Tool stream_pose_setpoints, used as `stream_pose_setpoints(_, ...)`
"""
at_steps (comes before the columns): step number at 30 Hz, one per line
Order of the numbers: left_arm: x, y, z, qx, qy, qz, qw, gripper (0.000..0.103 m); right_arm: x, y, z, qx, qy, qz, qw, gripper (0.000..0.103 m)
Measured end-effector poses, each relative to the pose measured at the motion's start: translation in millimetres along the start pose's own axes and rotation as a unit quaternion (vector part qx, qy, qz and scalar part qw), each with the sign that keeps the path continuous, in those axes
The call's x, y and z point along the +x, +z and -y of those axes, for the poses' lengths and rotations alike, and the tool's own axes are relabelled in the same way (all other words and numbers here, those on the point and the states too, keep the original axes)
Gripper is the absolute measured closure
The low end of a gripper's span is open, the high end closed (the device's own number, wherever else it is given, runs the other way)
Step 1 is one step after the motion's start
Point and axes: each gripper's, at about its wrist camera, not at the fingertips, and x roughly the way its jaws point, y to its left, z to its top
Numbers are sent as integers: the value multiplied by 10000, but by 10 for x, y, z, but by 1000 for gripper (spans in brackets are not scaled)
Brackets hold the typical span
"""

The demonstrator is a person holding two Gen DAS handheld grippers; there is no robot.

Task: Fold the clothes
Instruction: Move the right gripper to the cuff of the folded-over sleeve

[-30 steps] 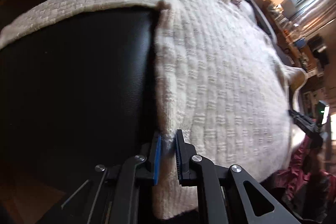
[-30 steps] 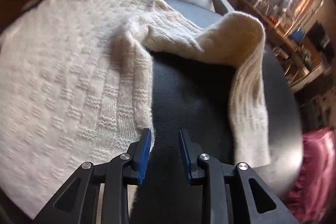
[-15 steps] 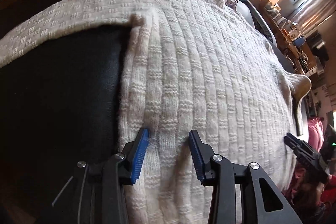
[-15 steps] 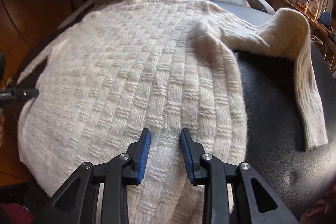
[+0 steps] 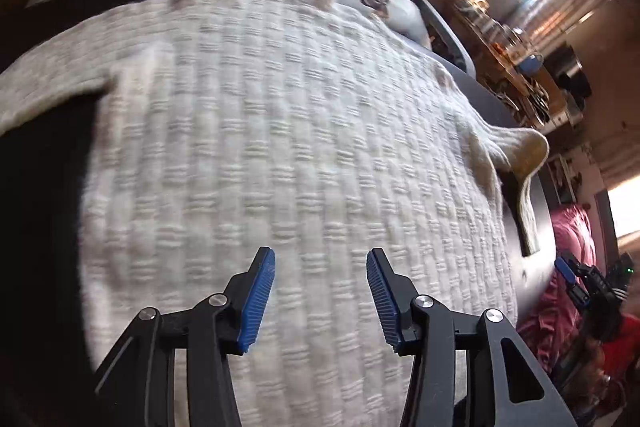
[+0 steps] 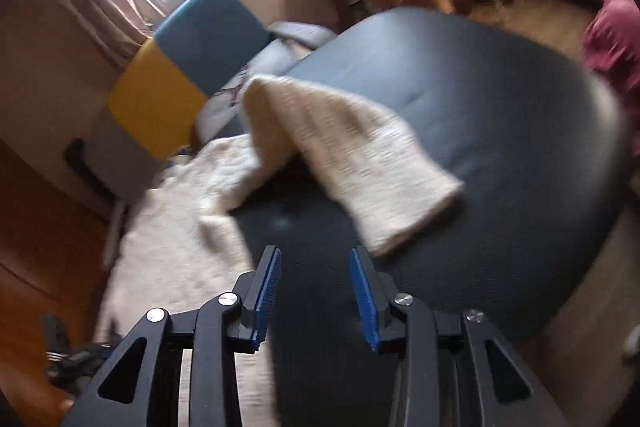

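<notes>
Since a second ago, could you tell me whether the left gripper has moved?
Yes. The left gripper let go of the sweater edge, opened, and shifted right, from the sweater's border with the black seat to over its middle.

Left gripper, jaws apart, over sweater

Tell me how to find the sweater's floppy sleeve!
Look at the big black cushion. A cream knitted sweater lies spread on it, and the sleeve arches away from the sweater's side onto bare black. It's the only narrow strip, ending in a square cuff.
</notes>
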Motion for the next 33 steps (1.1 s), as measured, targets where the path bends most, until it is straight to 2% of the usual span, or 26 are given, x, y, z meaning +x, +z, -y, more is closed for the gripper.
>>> stream_pose_setpoints(3,231,-17,358,314,-190,-195,9991,54,49,-30,-142,-817,-202,-98,9964,64)
stream_pose_setpoints(5,343,-3,579,505,-220,-261,9981,54,209,-99,-284,-1478,-609,-220,9869,64)
stream_pose_setpoints(8,463,19,836,802,-144,-272,9963,54,481,-166,-417,-2092,-818,-308,9740,64)
stream_pose_setpoints(11,588,3,908,939,-19,-367,9949,53,751,-142,-441,-2431,-1135,-364,9627,64)
stream_pose_setpoints(14,687,-17,874,845,-20,-441,9954,53,997,-71,-351,-2452,-1256,-576,9596,64)
stream_pose_setpoints(15,688,-16,874,848,-41,-436,9954,51,1005,-45,-311,-2418,-1214,-494,9614,63)
stream_pose_setpoints(16,691,-13,874,851,-62,-450,9953,51,1019,-28,-270,-2402,-1256,-442,9616,56)
stream_pose_setpoints(17,694,-11,863,810,-91,-451,9956,50,1041,-14,-232,-2405,-1324,-388,9608,42)
stream_pose_setpoints(19,698,-3,838,707,-153,-453,9964,48,1074,41,-132,-2211,-1332,-424,9652,26)
stream_pose_setpoints(21,704,8,827,645,-200,-478,9966,46,1099,118,-23,-1841,-1191,-593,9739,19)
stream_pose_setpoints(22,705,11,820,615,-216,-483,9967,46,1108,127,-12,-1870,-1193,-608,9732,14)
stream_pose_setpoints(25,719,2,856,634,-206,-484,9966,44,1134,154,20,-1951,-1197,-651,9713,9)
stream_pose_setpoints(28,721,-23,887,758,-154,-477,9959,43,1137,161,-12,-2193,-1235,-624,9658,9)
stream_pose_setpoints(30,729,-26,891,772,-155,-473,9958,41,1113,138,-99,-2566,-1242,-536,9570,14)
stream_pose_setpoints(31,727,-30,890,772,-165,-471,9958,41,1101,115,-153,-2739,-1237,-496,9525,35)
stream_pose_setpoints(32,722,-35,888,771,-176,-469,9958,40,1104,92,-205,-2878,-1291,-486,9477,48)
stream_pose_setpoints(33,717,-41,886,770,-187,-467,9958,39,1106,68,-254,-3008,-1351,-476,9429,50)
